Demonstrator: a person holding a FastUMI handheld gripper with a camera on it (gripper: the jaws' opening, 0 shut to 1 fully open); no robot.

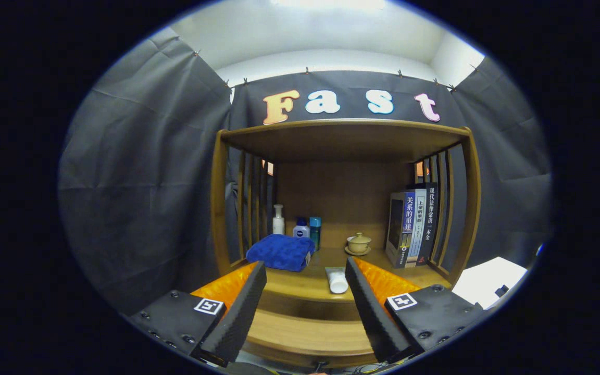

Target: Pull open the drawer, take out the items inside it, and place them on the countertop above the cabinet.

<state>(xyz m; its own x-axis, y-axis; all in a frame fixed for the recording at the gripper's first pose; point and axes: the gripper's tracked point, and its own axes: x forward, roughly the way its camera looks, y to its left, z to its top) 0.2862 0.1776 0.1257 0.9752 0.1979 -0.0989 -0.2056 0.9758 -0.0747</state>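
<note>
So the gripper (305,302) is hanging there with its fingers spread wide and holding nothing, and the drawer (308,333) is sitting straight ahead and below them, front running crosswise, under the countertop (300,284) with the white tube (337,279).

Chinese titles on book spines (417,224), marker squares on hand-held gripper (305,271)
</note>
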